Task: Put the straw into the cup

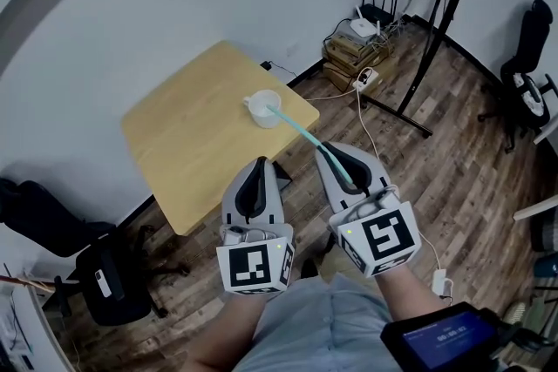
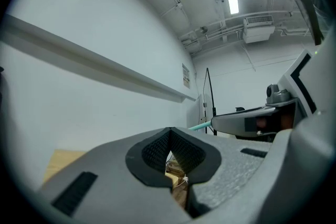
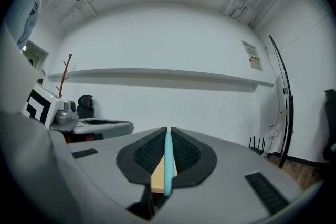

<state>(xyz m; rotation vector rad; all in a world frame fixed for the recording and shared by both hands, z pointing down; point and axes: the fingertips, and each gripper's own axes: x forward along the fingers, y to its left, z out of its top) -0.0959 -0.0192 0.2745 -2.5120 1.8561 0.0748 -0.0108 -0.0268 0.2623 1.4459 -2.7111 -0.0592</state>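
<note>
A white cup (image 1: 263,109) stands near the right corner of the light wooden table (image 1: 192,144). A teal straw (image 1: 301,135) slants from the cup's rim back to my right gripper (image 1: 326,150), which is shut on its near end. In the right gripper view the straw (image 3: 168,162) runs upright between the pads, with the gripper (image 3: 168,134) closed on it. My left gripper (image 1: 258,163) is shut and empty beside it, off the table's near edge. In the left gripper view, that gripper (image 2: 170,136) holds nothing, and the straw (image 2: 200,126) pokes out from the right one (image 2: 247,122).
A black office chair (image 1: 109,274) stands at the lower left. Cardboard boxes with routers (image 1: 357,48) sit by the wall, beside a black stand (image 1: 427,57) and cables on the wood floor. Another chair (image 1: 527,74) is at far right.
</note>
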